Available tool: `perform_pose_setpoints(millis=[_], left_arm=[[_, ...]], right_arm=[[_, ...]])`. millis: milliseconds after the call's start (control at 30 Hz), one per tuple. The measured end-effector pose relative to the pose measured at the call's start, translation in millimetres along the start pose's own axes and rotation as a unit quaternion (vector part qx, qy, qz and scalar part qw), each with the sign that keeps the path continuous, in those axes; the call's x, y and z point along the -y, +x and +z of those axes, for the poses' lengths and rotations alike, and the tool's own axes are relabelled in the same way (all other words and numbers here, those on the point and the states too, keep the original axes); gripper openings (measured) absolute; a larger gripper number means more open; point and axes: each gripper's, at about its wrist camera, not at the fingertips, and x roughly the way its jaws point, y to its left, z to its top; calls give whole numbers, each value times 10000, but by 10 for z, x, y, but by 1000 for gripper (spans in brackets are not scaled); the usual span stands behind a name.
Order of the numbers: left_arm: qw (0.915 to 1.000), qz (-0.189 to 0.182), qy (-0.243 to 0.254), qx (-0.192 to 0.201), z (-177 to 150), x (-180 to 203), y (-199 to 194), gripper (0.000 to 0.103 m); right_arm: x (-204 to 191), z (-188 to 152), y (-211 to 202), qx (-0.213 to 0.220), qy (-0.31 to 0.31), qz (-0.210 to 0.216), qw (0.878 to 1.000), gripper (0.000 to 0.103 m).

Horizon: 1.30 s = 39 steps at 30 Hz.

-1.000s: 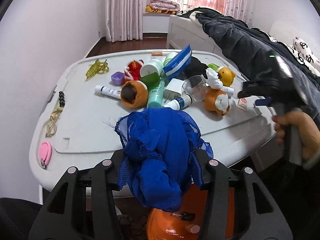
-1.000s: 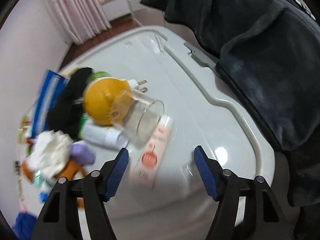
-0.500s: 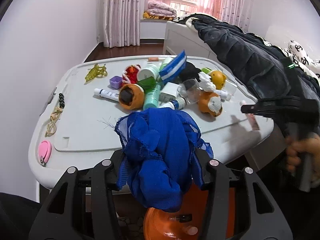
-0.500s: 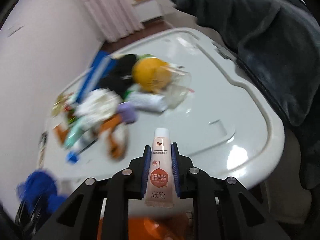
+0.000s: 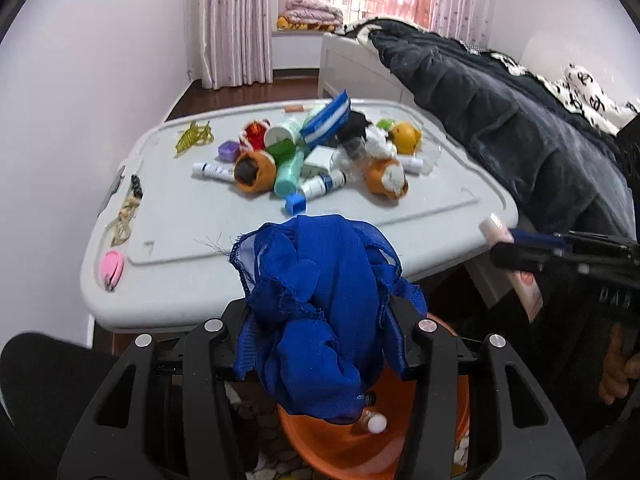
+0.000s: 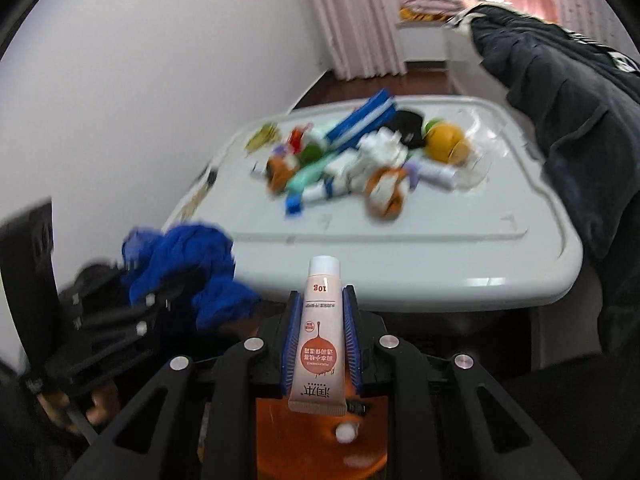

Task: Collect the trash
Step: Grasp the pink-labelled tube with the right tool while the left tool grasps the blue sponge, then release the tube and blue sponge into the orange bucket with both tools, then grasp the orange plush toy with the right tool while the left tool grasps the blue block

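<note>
While the right gripper (image 6: 318,336) is clamping a small tube (image 6: 318,344) over the orange bin (image 6: 320,432), the left gripper (image 5: 320,344) is pinching a blue cloth (image 5: 320,312) above that bin too. Behind the bin, clutter is lying on a grey lid (image 5: 400,240).

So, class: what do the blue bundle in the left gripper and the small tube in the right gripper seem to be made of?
Blue bundle: thin woven fabric, slightly sheer, going by its soft crumpled folds and frayed edge threads. Small tube: probably soft plastic, smooth and matte, with printed text, a white cap and a flat crimped end.
</note>
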Motion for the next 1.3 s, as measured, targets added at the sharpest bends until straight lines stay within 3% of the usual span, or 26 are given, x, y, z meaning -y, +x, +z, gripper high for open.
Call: perform_pose_setpoints(millis=[133,200,267,300,400,467,733,867,967,1000,1033,1100,1200,1267,1300], left_arm=[[9997,-43,78,-227,-115,12,0,49],[9994,-90,97,-335,-152,8,21,58],[9983,-151,90,-550,-201,6,95,74],[9976,-182,95,-658,-226,4,141,76],[9948,-140,69,-1008,-288,-8,291,82],[9936,-203,-17,-1108,-298,-41,339,82],[9961,-85,-38,-872,-167,-119,426,82],[9954,-154,-246,-911,-122,-184,520,82],[9950,-130,-312,-944,-107,-222,582,82],[9949,-112,-326,-951,-106,-232,596,82],[9947,-82,-351,-964,-102,-250,610,82],[9947,-56,-427,-938,-91,-293,605,82],[9947,-60,-541,-870,-61,-336,601,82],[9943,-54,-618,-867,-2,-335,648,82],[9943,-21,-631,-858,54,-319,686,82]], right_arm=[[-13,-174,105,-334,-54,73,9994,21],[11,-257,185,-570,-6,161,9982,24],[65,-333,376,-1052,50,187,9943,61],[86,-359,436,-1187,90,127,9928,86],[194,-359,571,-1366,244,51,9903,78],[270,-235,568,-1212,431,93,9916,77],[474,727,824,-402,358,-614,9967,77],[593,1133,1225,-471,574,-797,9941,79],[698,1326,1607,-758,808,-833,9903,78],[717,1337,1681,-823,834,-861,9894,43],[741,1320,1719,-905,894,-785,9888,17],[740,1237,1557,-807,1186,-363,9890,16],[598,1084,1168,-668,1069,209,9918,16],[592,967,992,-602,986,321,9928,16],[664,900,863,-481,1143,643,9902,16]])
